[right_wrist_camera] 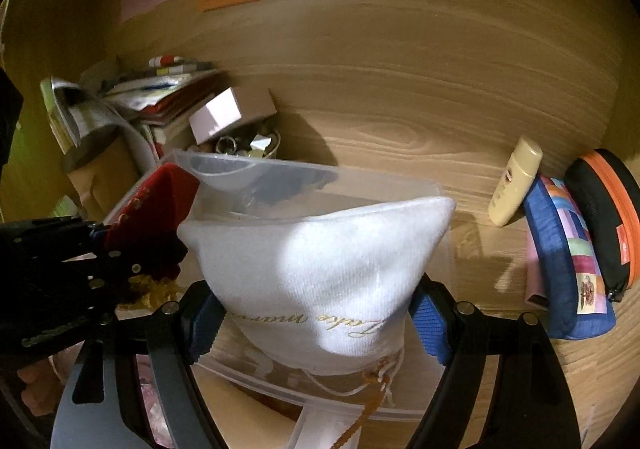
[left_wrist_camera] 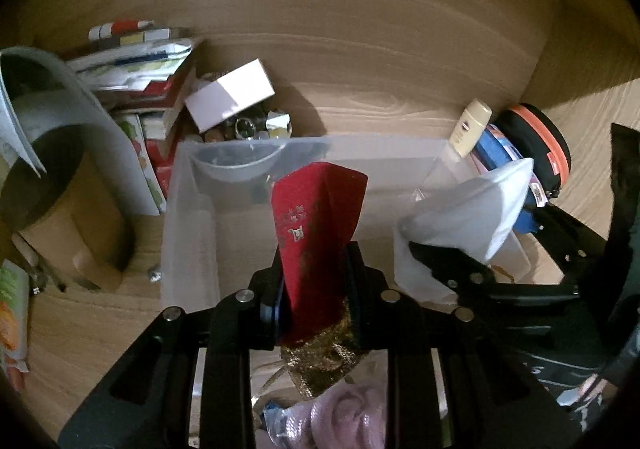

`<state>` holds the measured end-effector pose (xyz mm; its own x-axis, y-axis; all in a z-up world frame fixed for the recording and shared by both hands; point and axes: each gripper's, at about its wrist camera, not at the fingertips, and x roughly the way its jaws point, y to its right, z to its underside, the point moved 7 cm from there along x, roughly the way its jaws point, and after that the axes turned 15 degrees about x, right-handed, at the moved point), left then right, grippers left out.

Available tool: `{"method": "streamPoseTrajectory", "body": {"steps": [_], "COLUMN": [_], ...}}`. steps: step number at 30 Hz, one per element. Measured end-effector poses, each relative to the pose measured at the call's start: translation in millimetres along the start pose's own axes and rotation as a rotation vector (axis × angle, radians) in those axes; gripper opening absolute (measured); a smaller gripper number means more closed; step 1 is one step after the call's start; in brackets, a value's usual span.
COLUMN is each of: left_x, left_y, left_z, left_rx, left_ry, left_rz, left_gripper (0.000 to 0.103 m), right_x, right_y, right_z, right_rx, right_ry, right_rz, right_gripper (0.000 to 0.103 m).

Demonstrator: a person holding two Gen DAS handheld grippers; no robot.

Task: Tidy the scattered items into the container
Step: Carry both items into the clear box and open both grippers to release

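- My left gripper (left_wrist_camera: 316,289) clamps the red pouch (left_wrist_camera: 316,221); letting go early could drop it outside the clear plastic bin (left_wrist_camera: 188,209).
- My right gripper (right_wrist_camera: 316,317) squeezes the white drawstring bag (right_wrist_camera: 316,253); its cord may snag the rim.

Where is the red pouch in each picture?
Left wrist view: the red pouch stands in the middle, pinched in the left gripper, over the clear plastic bin.
Right wrist view: the red pouch is at the left edge, beside the white pouch.
Shared landmark: the cream lotion bottle right of the bin.
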<state>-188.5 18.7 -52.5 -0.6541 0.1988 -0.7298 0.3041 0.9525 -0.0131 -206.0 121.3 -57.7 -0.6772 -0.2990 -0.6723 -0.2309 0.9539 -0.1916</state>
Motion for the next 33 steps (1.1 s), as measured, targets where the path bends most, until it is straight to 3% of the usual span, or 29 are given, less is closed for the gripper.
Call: {"method": "streamPoseTrajectory", "body": {"steps": [3, 6, 8, 10, 17, 19, 22, 28, 31, 33], "left_x": [-2.5, -2.8, -2.9, -5.1, -12.1, -15.8, -21.9, -26.2, -29.2, -33.0], "left_y": [0.5, -1.8, -2.8, -4.3, -12.5, -14.7, -14.7, -8.6, -7.8, -9.2], "left_z": [1.7, 1.5, 1.1, 2.1, 1.5, 0.6, -3.1, -4.9, -5.2, -5.7], "left_rx": [0.000, -0.001, -0.004, -0.004, -0.037, -0.053, -0.048, 0.000, 0.010, 0.011], "left_ry": [0.006, 0.016, 0.022, 0.029, 0.052, 0.069, 0.100, 0.114, 0.117, 0.127], "left_rz": [-0.002, -0.021, -0.019, -0.036, -0.031, -0.026, -0.046, -0.088, -0.090, -0.096], "left_gripper": [0.025, 0.039, 0.041, 0.050, 0.063, 0.069, 0.077, 0.081, 0.085, 0.086], "right_x": [5.3, 11.5, 14.9, 15.5, 10.5, 7.1, 2.3, 1.5, 2.1, -1.8], "right_y": [-1.0, -3.2, -4.1, -5.0, -8.3, -10.7, -13.5, -13.4, -12.4, -13.4], "right_z": [4.4, 8.7, 11.1, 11.2, 10.0, 9.1, 7.8, 5.2, 4.7, 3.3], "right_rx": [-0.015, -0.029, -0.038, -0.040, -0.061, -0.073, -0.087, -0.088, -0.081, -0.077], "right_ry": [-0.017, -0.039, -0.044, -0.039, -0.010, 0.010, 0.038, 0.046, 0.045, 0.066], "right_rz": [0.014, 0.023, 0.043, 0.048, 0.062, 0.068, 0.073, 0.075, 0.072, 0.065], "right_gripper": [0.078, 0.078, 0.078, 0.078, 0.079, 0.085, 0.087, 0.088, 0.099, 0.099]}}
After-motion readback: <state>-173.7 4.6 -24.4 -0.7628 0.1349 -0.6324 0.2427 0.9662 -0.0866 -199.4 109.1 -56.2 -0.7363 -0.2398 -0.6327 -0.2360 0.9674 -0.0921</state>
